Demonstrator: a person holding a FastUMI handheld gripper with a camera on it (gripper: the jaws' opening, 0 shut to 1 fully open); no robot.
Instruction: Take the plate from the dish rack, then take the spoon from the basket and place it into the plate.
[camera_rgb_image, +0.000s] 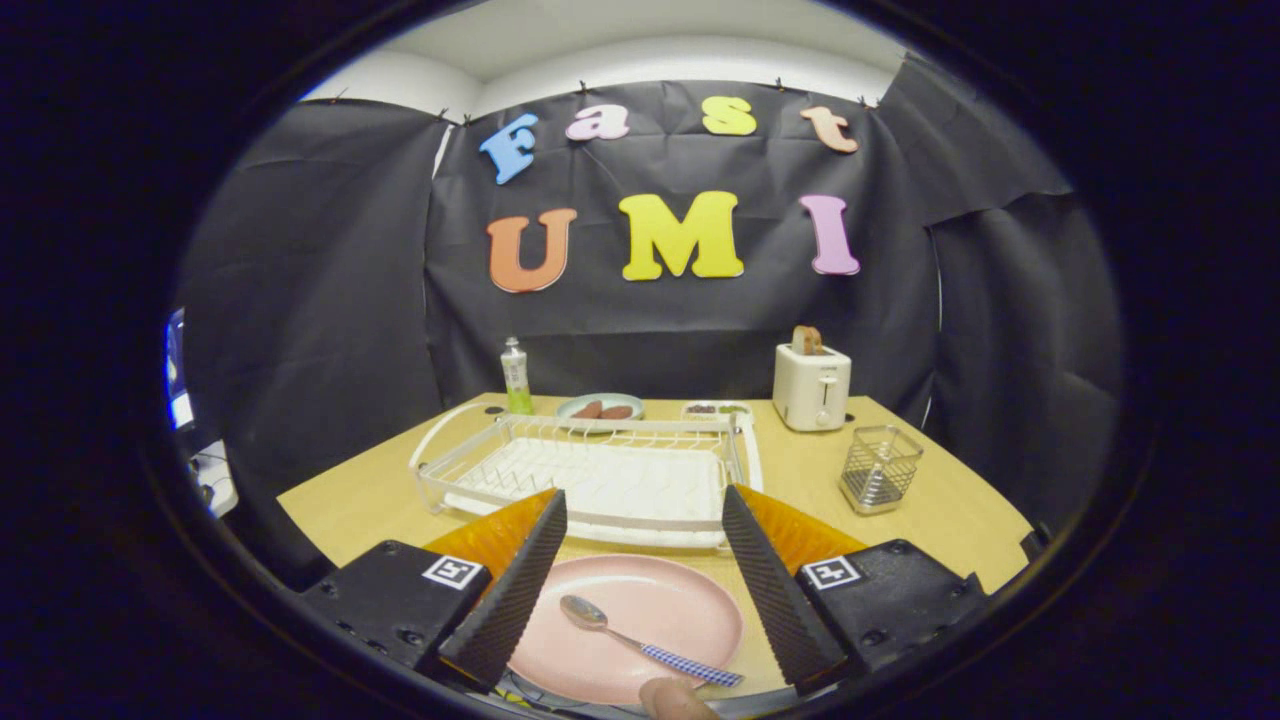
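Tongs (640, 590) wide open, hold nothing. Pink plate (690, 605) flat on worktop (950, 510), near side, between two fingers (515, 590). Spoon (640, 640) lies in plate, bowl far-left, blue checked handle near-right, long way slanted across plate. Fingertip (675, 700) shows just near handle end. Dish rack (600, 475) sits beyond tongs, no plate in it. Wire basket (880, 468) far right, looks bare. Job looks done: spoon in plate. Next move likely just pull tongs back, straight away from plate, no bump on spoon.
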